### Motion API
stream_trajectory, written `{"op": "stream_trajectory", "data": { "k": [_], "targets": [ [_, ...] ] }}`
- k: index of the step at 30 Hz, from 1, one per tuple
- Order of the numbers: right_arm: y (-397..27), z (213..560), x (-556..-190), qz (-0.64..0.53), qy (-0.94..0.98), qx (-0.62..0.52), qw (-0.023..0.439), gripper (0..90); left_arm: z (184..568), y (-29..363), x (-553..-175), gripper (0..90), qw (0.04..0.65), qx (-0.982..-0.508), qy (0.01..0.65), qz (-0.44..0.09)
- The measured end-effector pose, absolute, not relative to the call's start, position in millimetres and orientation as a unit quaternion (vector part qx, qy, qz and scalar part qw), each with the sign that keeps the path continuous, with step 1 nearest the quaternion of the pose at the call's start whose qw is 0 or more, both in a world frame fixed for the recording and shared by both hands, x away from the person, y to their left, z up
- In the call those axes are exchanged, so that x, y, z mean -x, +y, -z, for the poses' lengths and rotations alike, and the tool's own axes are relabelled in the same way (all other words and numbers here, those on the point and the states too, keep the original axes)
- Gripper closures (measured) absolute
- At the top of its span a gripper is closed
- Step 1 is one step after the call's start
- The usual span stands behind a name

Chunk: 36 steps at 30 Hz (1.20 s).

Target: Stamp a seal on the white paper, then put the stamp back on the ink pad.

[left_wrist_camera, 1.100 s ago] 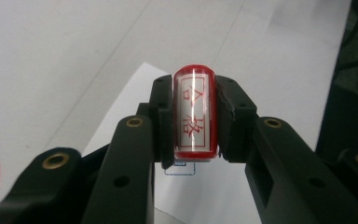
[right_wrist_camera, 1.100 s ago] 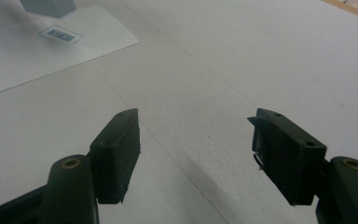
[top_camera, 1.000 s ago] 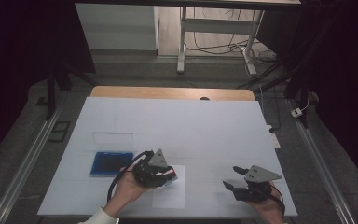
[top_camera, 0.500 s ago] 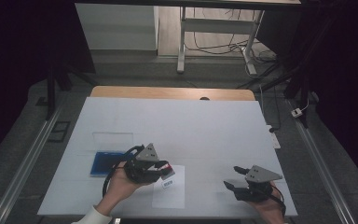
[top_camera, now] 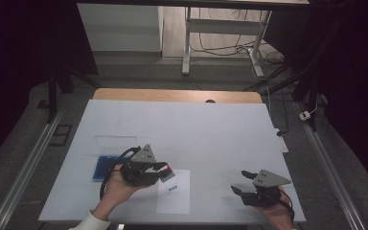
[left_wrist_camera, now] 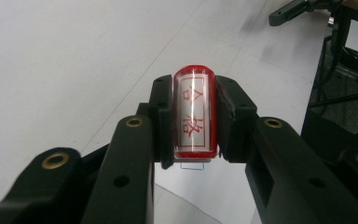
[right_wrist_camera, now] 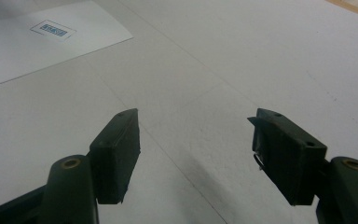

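Red and clear plastic, the stamp (left_wrist_camera: 195, 114) looks like a small hard cylinder with red characters on its label, and it sits pinched crosswise between the black jaws of the left gripper (top_camera: 165, 171), low over the table (top_camera: 220, 129) at about seven o'clock. I would judge it light and rigid, glossy enough to slip or roll if the squeeze eased, so the hold across its middle, with both ends left free, seems the sensible one; nothing about it looks fragile. Just beyond the jaws, toward four o'clock from them, lies a white sheet (top_camera: 175, 201) carrying a small blue-framed mark (top_camera: 172, 188), and the stamp hangs close above the sheet's near corner, though I cannot tell if it touches. At nine o'clock from the gripper a blue pad (top_camera: 104, 167) rests beside a clear lid (top_camera: 110, 142). Over at five o'clock the right gripper (top_camera: 239, 182) hovers with its jaws spread wide, holding nothing, well apart from the sheet.
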State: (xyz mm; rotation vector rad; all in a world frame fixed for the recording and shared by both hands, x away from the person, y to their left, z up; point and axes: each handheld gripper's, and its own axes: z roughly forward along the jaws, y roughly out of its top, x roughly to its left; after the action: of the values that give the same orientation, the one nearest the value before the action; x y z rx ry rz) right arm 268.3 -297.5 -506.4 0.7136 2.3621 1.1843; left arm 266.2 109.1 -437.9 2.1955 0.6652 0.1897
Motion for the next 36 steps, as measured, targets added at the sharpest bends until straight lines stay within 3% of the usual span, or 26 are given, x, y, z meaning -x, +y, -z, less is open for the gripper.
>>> {"op": "stream_trajectory", "data": {
  "k": [16,36],
  "targets": [
    [-299.0,506.7,-268.5,-0.417,0.847,-0.258,0.205,31.5,437.2,161.6,-273.9,70.0,0.411,-0.847,0.324,-0.094],
    [-298.9,507.7,-268.9,-0.416,0.848,-0.255,0.205,31.6,457.9,224.8,-289.0,70.0,0.369,-0.822,0.419,-0.115]
  ]
}}
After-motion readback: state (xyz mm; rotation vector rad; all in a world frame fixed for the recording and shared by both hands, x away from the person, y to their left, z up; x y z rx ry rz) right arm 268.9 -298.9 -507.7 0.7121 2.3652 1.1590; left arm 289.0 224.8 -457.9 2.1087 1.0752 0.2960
